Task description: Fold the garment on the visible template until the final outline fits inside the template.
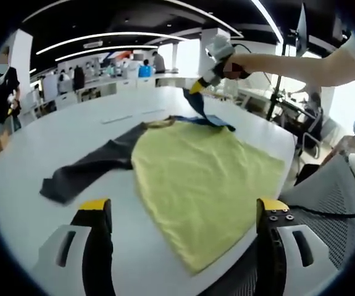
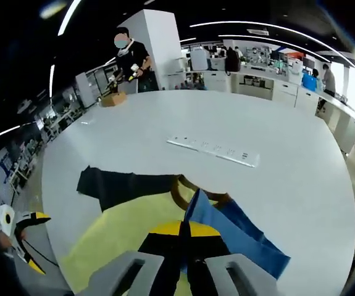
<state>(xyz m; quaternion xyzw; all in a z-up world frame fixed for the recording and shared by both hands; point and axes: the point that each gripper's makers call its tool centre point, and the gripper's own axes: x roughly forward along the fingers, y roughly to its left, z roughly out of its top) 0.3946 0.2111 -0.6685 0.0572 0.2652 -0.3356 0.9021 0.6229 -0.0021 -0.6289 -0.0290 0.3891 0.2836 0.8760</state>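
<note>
Garment (image 1: 196,179) lies flat ahead of the wide-apart left gripper (image 1: 183,216); right gripper (image 2: 186,237) clamps its blue sleeve (image 2: 226,231).

Bright overhead strip lights (image 1: 115,35), window glare at right, soft focus, fisheye-warped edges.

The garment (image 1: 196,179) is yellow-green with dark grey and blue sleeves, on a white table (image 1: 72,132).

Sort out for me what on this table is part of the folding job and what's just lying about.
Job:
garment, yellow body with dark sleeve spread flat
blue sleeve, pinched and lifted by the right tongs
left tongs, open, holding nothing

Lying about:
white strip on the table
cardboard box at the far edge
</note>
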